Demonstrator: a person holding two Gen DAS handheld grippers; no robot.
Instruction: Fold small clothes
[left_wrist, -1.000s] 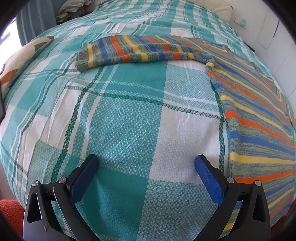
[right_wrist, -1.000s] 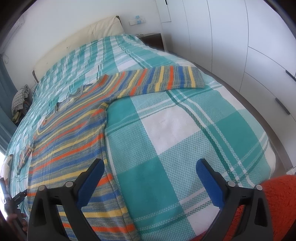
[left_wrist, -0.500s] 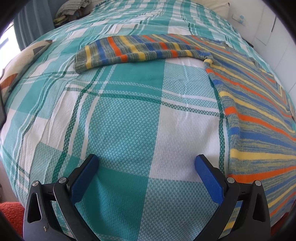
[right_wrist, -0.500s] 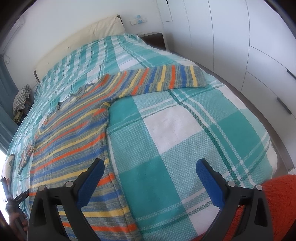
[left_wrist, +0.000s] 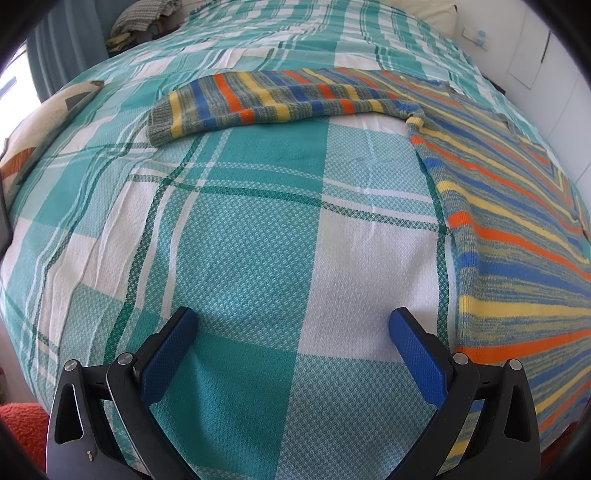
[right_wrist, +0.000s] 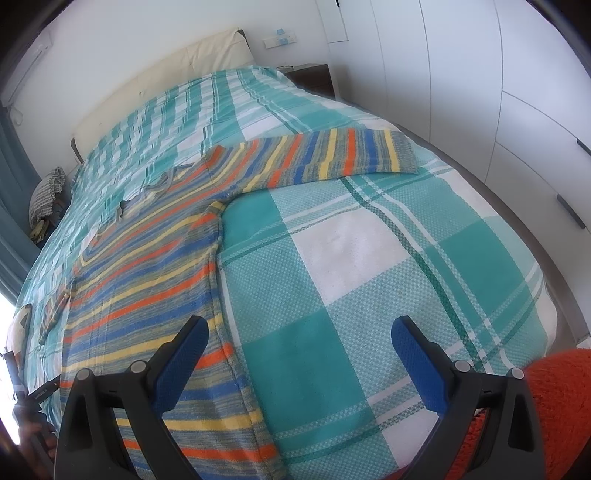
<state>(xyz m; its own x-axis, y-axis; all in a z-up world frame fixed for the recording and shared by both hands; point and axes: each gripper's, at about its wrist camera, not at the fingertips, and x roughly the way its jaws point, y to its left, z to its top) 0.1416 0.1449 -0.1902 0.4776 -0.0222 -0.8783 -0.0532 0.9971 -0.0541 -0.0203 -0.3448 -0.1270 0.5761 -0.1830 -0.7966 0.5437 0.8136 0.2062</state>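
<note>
A striped sweater (right_wrist: 147, 280) in orange, blue, yellow and grey lies flat on the bed, both sleeves stretched out sideways. In the left wrist view its body (left_wrist: 517, 236) fills the right side and one sleeve (left_wrist: 273, 103) runs across the top, cuff at the left. My left gripper (left_wrist: 293, 325) hovers open over bare bedspread, left of the sweater's side edge. In the right wrist view the other sleeve (right_wrist: 332, 158) reaches right. My right gripper (right_wrist: 299, 332) is open, its left finger over the sweater's lower side edge, its right finger over the bedspread.
The bed wears a teal and white plaid spread (right_wrist: 369, 258). White wardrobe doors (right_wrist: 517, 92) stand along its right side, with a nightstand (right_wrist: 314, 77) and cream headboard (right_wrist: 166, 77) at the far end. A patterned pillow (left_wrist: 44, 125) lies at the left. An orange rug (right_wrist: 554, 406) shows below.
Both grippers have crept slightly forward over the bed, so the sweater sits a little lower and larger in each view. Both stay open and nothing has been grasped.
</note>
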